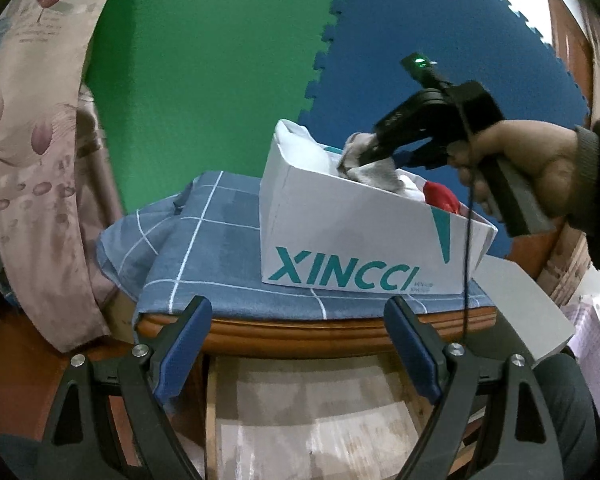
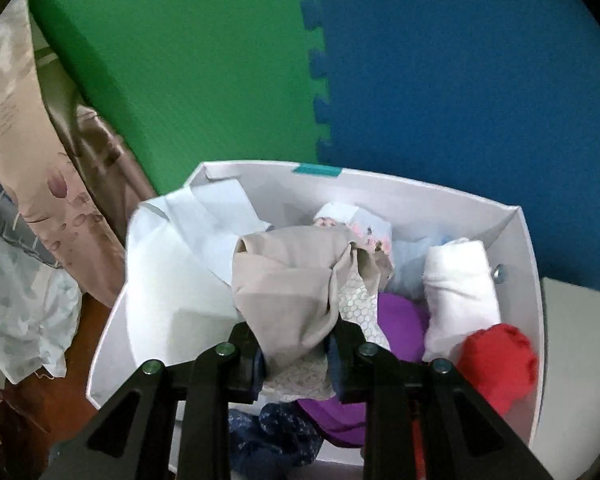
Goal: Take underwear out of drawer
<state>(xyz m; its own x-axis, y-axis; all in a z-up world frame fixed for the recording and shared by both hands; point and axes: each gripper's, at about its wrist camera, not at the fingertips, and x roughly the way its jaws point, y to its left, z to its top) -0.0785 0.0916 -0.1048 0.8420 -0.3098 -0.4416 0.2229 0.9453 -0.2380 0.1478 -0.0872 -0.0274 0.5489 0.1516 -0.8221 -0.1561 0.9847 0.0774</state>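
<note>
My right gripper (image 2: 296, 344) is clenched on a beige, soft-fabric piece of underwear (image 2: 288, 280); the cloth is pinched between both black fingers and bunches up ahead of them. In the left wrist view the same gripper (image 1: 366, 152), carried by my right hand (image 1: 528, 172), points down over the white cardboard box printed with teal "XINCCI" lettering (image 1: 340, 240), and the beige garment (image 1: 364, 160) sits at the box's top edge — partly above the rim, partly still inside.

The box stands on a blue cloth with a white grid pattern (image 1: 204, 248), which covers a brown wooden surface (image 1: 300, 332). Inside the box, seen from the right wrist view:
- a white rolled garment (image 2: 460, 288) at the right wall;
- a red knitted item (image 2: 500, 364) just below it;
- a purple garment (image 2: 400, 320) beneath the held cloth;
- a dark blue patterned item (image 2: 272, 436) near the front;
- white folded paper or fabric (image 2: 172, 272) draped over the left wall.

My left gripper (image 1: 300, 332) is released — its blue-padded fingers (image 1: 188, 344) stand wide apart with nothing between them, in front of the table edge and short of the box. Behind the box hang a green foam mat (image 1: 204, 80) and a blue foam mat (image 1: 440, 40), joined by interlocking teeth.
</note>
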